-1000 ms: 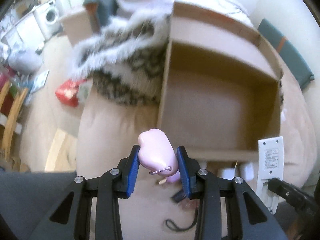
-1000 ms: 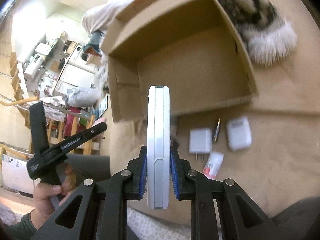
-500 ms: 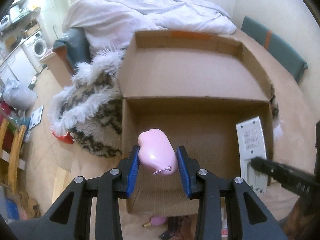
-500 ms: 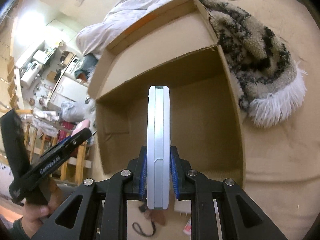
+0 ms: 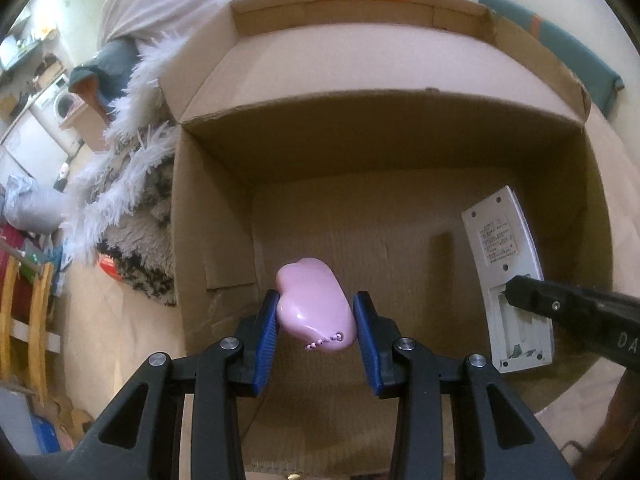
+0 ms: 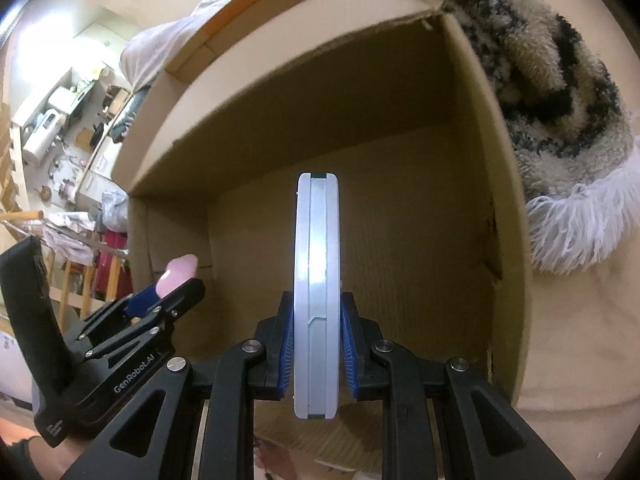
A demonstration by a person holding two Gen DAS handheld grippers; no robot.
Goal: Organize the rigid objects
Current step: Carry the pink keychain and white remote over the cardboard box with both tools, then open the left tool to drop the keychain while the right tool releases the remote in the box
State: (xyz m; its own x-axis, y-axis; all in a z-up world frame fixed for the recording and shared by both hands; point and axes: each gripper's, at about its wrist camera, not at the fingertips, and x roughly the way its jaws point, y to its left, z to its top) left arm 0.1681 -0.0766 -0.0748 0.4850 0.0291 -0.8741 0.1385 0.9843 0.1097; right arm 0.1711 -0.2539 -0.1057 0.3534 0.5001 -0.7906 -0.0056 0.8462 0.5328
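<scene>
My left gripper (image 5: 316, 320) is shut on a glossy pink heart-shaped case (image 5: 314, 306) with a small bead chain, held over the near left part of an open cardboard box (image 5: 208, 240). My right gripper (image 6: 317, 332) is shut on a white remote control (image 6: 317, 280), gripped edge-on and pointing into the same box (image 6: 500, 200). In the left wrist view the remote (image 5: 504, 264) shows its labelled back at the box's right side, with a black finger of the right gripper on it. In the right wrist view the left gripper (image 6: 168, 292) and the pink case (image 6: 180, 272) appear at lower left.
The box sits on a beige bed cover (image 6: 580, 340). A fluffy black-and-white throw (image 5: 132, 200) lies against its left wall, seen also at upper right in the right wrist view (image 6: 560, 100). A white duvet (image 5: 180, 8) lies behind. A teal cushion (image 5: 560, 52) is at far right.
Both grippers have moved forward and down from the bed in front of the box to inside its opening, still holding the pink case and the remote. The small items on the bed have left view.
</scene>
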